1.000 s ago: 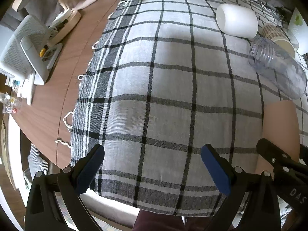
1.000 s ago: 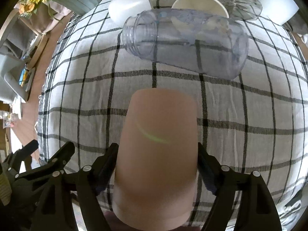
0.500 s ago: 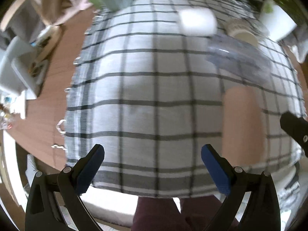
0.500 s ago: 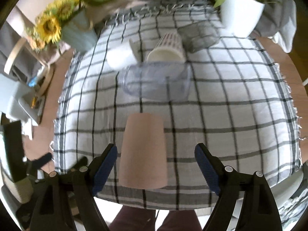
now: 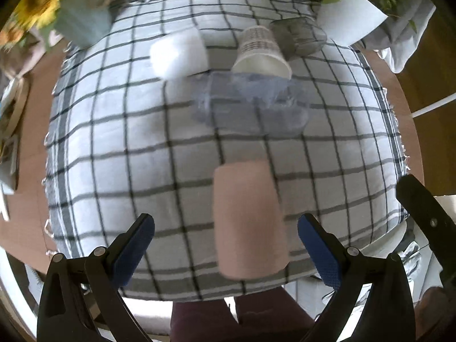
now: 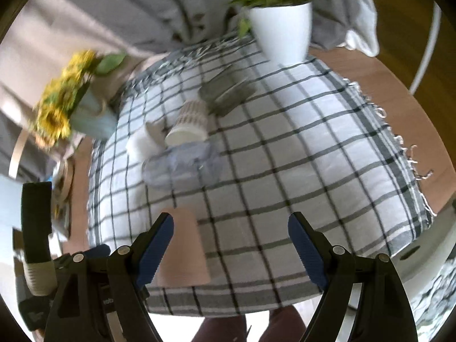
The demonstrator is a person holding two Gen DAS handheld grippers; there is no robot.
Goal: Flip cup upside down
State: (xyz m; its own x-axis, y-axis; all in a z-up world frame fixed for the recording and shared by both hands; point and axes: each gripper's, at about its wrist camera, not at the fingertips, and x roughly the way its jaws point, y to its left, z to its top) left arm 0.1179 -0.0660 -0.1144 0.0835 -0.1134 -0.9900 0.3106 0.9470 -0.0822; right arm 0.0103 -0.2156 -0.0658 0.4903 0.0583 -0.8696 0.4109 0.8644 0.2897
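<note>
A pink cup (image 5: 248,219) stands upside down, wide rim on the checked cloth (image 5: 114,142), near the table's front edge. It also shows in the right wrist view (image 6: 185,250), low and left, partly behind the left finger. My left gripper (image 5: 225,245) is open and empty, raised above the front edge, with the cup seen between its fingers. My right gripper (image 6: 230,245) is open and empty, drawn back and up from the cup.
A clear plastic jar (image 5: 250,105) lies on its side behind the cup. Behind it lie a white paper cup (image 5: 260,52), a white mug (image 5: 178,54) and a grey glass (image 5: 296,35). A white plant pot (image 6: 280,31) and sunflower vase (image 6: 85,114) stand at the back.
My right gripper let go of the pink cup and pulled back and up. My left gripper swung right and back, so the cup now sits between its fingers in view.
</note>
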